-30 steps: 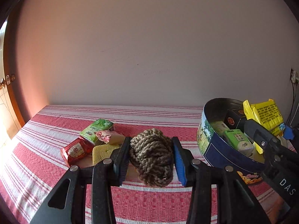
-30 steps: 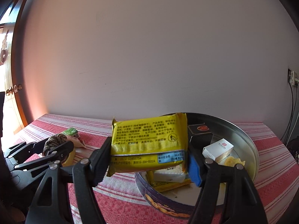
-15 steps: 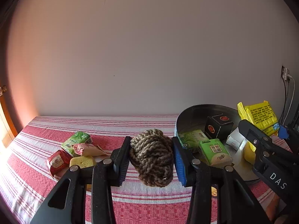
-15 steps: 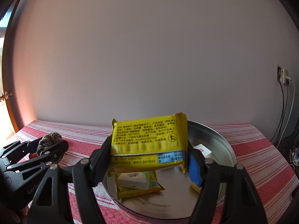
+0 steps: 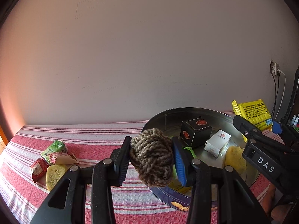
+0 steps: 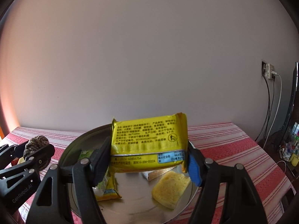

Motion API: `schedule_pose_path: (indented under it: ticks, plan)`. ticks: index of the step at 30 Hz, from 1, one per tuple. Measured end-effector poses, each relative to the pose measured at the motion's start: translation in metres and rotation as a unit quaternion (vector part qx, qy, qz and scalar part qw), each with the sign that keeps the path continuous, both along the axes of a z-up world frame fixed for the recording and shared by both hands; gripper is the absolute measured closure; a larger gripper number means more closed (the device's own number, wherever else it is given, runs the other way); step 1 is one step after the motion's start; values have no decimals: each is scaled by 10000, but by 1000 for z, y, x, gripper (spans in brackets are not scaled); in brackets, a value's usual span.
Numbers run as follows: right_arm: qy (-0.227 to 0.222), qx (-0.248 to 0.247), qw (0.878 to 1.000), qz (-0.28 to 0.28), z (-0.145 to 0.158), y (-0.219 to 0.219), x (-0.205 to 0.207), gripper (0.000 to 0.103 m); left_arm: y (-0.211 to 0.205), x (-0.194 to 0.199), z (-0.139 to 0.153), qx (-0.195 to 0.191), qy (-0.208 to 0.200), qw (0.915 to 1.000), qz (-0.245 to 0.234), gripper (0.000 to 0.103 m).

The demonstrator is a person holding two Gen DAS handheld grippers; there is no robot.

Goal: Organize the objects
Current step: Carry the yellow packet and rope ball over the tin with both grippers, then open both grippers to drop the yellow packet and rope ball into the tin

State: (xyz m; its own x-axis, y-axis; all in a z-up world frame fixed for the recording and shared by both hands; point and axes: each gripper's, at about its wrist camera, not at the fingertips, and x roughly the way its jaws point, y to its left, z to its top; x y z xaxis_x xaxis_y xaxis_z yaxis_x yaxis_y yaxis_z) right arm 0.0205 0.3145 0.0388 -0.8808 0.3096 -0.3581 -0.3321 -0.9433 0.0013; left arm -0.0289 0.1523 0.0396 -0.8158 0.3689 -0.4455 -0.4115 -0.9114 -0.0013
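Between left gripper (image 5: 151,160) pads, yarn ball (image 5: 151,162), clamped

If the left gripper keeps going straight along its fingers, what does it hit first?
Probably the round tin: the left gripper, shut on the rope knot, points slightly downward over its near rim, toward the black box. Depth is unclear.

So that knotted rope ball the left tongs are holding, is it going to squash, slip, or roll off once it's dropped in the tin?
The rope ball looks soft; it may squash slightly between the left tongs, and its rough braid probably resists slipping. It is likely light for its size. Being roundish, it could roll a little in the tin, though its lumpy surface and the black box would likely stop it.
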Motion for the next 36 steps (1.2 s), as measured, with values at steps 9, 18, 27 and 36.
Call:
schedule_pose_path:
  ticks: [9, 18, 27, 36]
  plan:
    - [-143, 103, 9991, -387, -2, 36, -2, 31, 38, 0, -1, 3, 2, 9997, -256, 58]
    - [-347, 122, 9976, -579, -10, 62, -12, 31, 66, -5, -12, -36, -168, 9990, -413, 58]
    - [-595, 185, 9967, -523, -20, 69, -23, 31, 81, -16, -25, -127, -336, 9985, -424, 58]
    - [-833, 279, 9957, -304, -30, 62, -31, 31, 84, -26, -36, -296, -514, 9976, -348, 58]
